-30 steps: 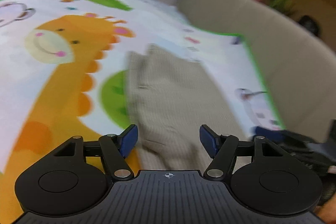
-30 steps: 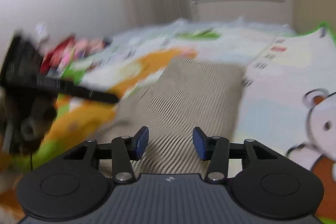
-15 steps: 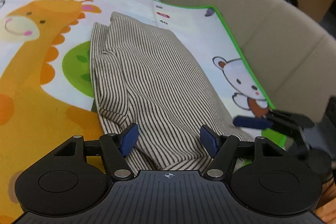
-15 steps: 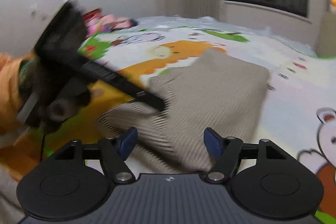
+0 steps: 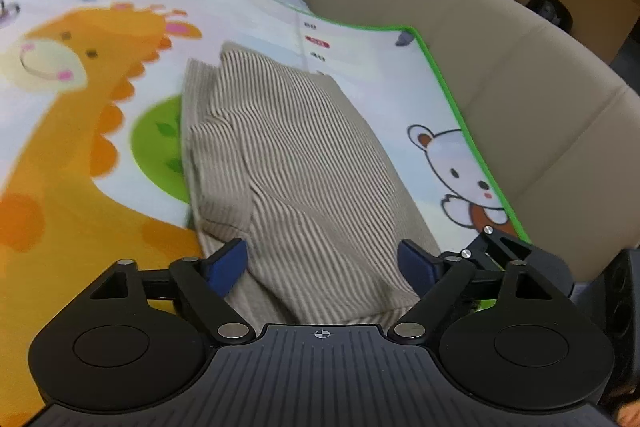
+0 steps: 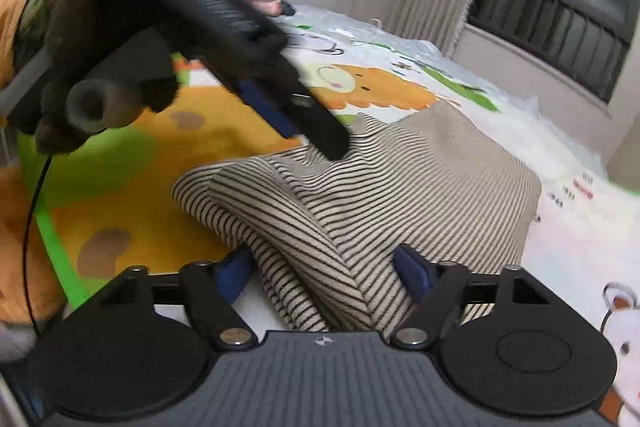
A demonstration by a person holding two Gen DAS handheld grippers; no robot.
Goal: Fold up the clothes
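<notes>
The left wrist view sits low and close over the striped garment (image 5: pixel 296 163), looking along it toward the beige sofa (image 5: pixel 500 75) at 2 o'clock. The right wrist view looks from the garment's (image 6: pixel 400 187) near corner toward the window (image 6: pixel 560 7) at 1 o'clock. Both share the garment and the play mat (image 5: pixel 72 131), and the right view shows the left gripper (image 6: pixel 316 131) at 11 o'clock.

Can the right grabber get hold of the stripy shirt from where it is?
Probably yes: the right gripper is open, and a fold of the beige black-striped shirt already lies between its blue fingertips, nothing blocking.
</notes>
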